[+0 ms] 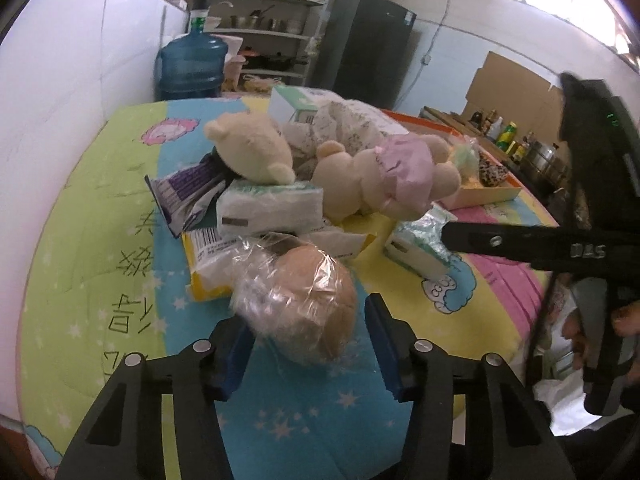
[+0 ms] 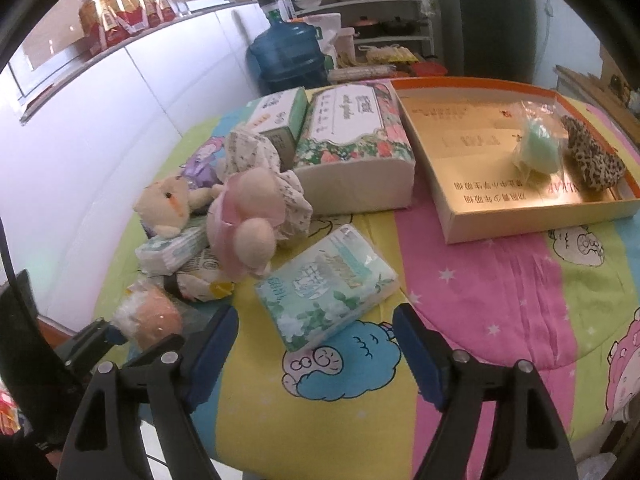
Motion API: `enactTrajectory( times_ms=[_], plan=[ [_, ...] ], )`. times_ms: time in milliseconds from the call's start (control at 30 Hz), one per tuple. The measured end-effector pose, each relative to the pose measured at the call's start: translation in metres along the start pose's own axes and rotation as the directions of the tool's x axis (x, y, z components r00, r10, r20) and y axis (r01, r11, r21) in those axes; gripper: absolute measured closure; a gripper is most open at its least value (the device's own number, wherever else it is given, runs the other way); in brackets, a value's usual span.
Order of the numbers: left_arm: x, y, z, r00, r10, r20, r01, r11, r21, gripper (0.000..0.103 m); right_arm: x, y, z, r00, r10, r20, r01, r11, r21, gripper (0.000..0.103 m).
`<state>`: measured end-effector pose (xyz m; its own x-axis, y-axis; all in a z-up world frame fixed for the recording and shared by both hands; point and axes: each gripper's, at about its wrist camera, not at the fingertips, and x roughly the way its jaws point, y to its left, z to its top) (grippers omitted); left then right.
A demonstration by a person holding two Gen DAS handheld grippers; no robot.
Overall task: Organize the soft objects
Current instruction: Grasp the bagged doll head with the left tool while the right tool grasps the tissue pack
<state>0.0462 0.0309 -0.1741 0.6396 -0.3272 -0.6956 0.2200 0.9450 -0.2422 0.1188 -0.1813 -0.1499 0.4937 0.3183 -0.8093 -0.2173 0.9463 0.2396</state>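
Purple packet (image 1: 182,196) mostly covered by cream teddy head (image 1: 250,148) and tissue pack (image 1: 270,208), yellow packet (image 1: 208,264) partly hidden behind wrapped round item (image 1: 304,300), packet print unreadable, shelf contents (image 1: 260,20) too small to identify.

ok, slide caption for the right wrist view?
Right tongs open above a tissue pack on the cartoon quilt, box lid beyond.

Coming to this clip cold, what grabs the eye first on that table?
Probably the heap of cream plush bears and tissue packs at the middle of the bright cartoon-print quilt. Nearest the left gripper lies a peach round soft toy in clear plastic wrap, between its blue-padded fingers. The right gripper hangs open over a mint-green floral tissue pack, with a shallow orange-rimmed cardboard tray beyond.
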Motion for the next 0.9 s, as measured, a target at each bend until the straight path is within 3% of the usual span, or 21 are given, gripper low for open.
enactTrajectory(
  times_ms=[367, 900],
  plan=[
    [-0.007, 0.013, 0.001, 1.0, -0.014, 0.025, 0.014, 0.999, -0.035, 0.05, 0.024, -0.007, 0.012, 0.998, 0.018, -0.053, -0.016, 0.999, 0.039, 0.018],
    [0.007, 0.02, -0.004, 0.999, -0.02, -0.044, 0.018, 0.999, -0.048, 0.057, 0.057, 0.009, 0.026, 0.995, -0.069, -0.073, 0.068, 0.998, -0.017, 0.018]
  ],
)
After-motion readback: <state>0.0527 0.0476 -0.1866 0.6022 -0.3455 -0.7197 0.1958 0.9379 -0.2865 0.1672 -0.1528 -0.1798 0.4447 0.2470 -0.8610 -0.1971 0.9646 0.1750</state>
